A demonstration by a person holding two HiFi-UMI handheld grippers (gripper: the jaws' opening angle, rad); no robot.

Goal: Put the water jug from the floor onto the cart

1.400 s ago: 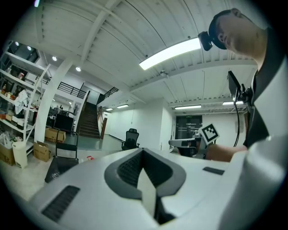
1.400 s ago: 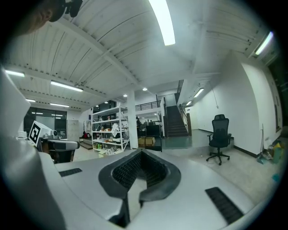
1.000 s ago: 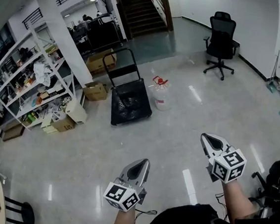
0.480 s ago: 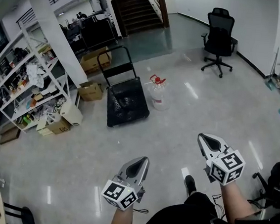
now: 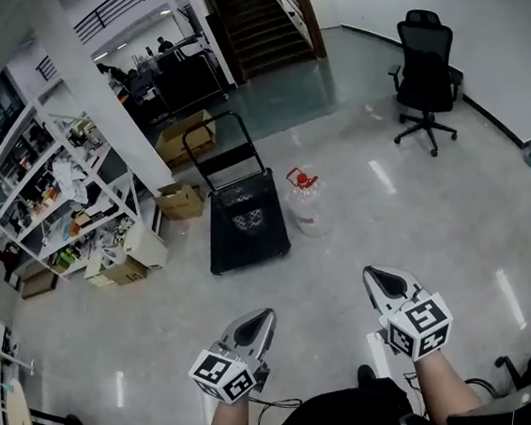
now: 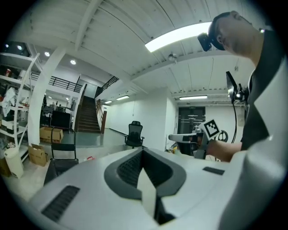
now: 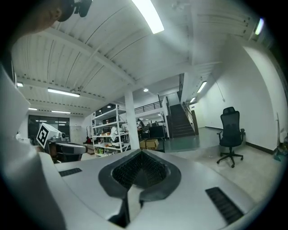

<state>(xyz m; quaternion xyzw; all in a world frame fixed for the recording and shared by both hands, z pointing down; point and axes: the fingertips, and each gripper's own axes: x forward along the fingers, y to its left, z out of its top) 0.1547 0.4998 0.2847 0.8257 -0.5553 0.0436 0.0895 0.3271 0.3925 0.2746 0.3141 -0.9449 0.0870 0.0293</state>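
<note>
A white shelving rack [image 5: 56,185] loaded with mixed items is located at the far left of the head view. A cardboard box [image 5: 181,200] is set on the glossy grey floor [image 5: 417,204] just right of the rack, between the rack and the cart.

The cart [image 5: 234,246] is a black platform type with an upright loop handle at its far end. It is positioned left of centre, and its deck is seen lying flat on the floor.

The water jug [image 5: 309,207] is a clear container with a red top. It is stood upright on the floor just beside the right edge of the cart, near the handle end. It has not been placed on the deck. A dark staircase [image 5: 267,18] is visible beyond the cart, and a black office chair [image 5: 429,78] is parked at the upper right, well apart from the jug.

Both tools are held low in the foreground, well apart from the jug and the cart, and are pointed towards them.

The left gripper [image 5: 262,318] is seen with its jaws brought together; nothing is held between them, as confirmed in the left gripper view [image 6: 143,152].

The right gripper [image 5: 375,277] is likewise closed on itself, with nothing clamped, as confirmed in the right gripper view [image 7: 141,153].
</note>
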